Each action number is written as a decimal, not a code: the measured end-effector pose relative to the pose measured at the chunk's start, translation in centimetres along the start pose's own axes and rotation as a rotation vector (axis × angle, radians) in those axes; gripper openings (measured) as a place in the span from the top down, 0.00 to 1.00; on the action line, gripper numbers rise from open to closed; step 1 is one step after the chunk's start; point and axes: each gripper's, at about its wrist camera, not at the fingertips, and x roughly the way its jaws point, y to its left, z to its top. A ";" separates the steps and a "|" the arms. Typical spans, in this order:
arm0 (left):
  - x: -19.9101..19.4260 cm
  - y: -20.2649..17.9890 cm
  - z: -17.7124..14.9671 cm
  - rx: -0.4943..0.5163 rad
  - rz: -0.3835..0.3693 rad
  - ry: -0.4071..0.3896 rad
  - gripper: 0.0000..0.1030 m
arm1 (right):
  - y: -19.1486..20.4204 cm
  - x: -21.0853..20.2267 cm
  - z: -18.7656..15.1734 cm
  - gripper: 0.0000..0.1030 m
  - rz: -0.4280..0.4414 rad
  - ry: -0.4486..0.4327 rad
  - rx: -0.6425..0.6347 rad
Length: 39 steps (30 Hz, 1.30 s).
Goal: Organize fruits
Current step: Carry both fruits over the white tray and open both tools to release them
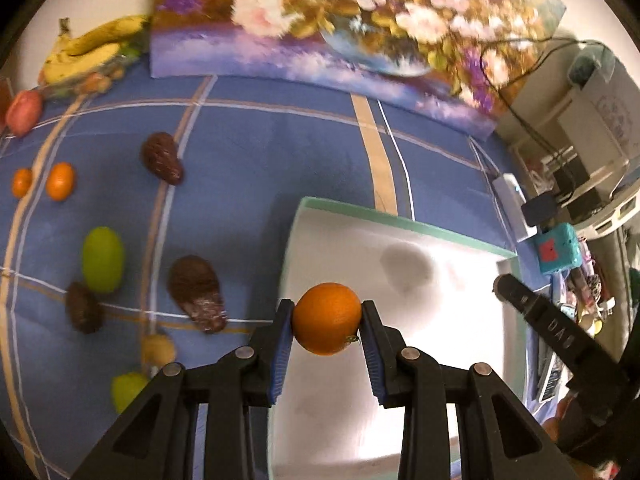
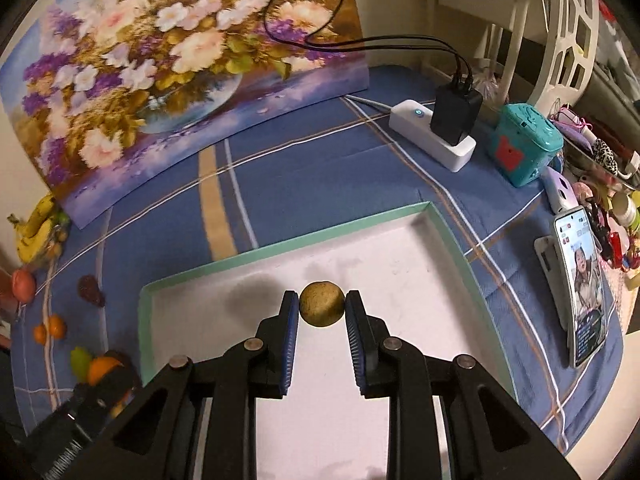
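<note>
My left gripper (image 1: 327, 322) is shut on an orange (image 1: 326, 319) and holds it above the left edge of the white tray with a green rim (image 1: 400, 222). My right gripper (image 2: 322, 309) is shut on a small brown round fruit (image 2: 322, 304) above the middle of the same tray (image 2: 280, 249). Its floor shows no fruit lying on it. Loose fruit lies on the blue cloth to the left: two small oranges (image 1: 60, 181), a green fruit (image 1: 103, 259), dark brown fruits (image 1: 196, 292), a red fruit (image 1: 24, 112) and bananas (image 1: 90, 52).
A flower painting (image 2: 160, 72) leans along the back. A white power strip with a black charger (image 2: 444, 128), a teal box (image 2: 526, 144) and a phone on a stand (image 2: 582, 284) sit right of the tray. The right gripper's body (image 1: 560, 332) shows at the left wrist view's right edge.
</note>
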 end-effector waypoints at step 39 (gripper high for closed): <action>4.4 -1.8 -0.3 0.064 0.049 0.079 0.49 | -2.9 4.6 0.3 0.76 -0.059 0.092 0.036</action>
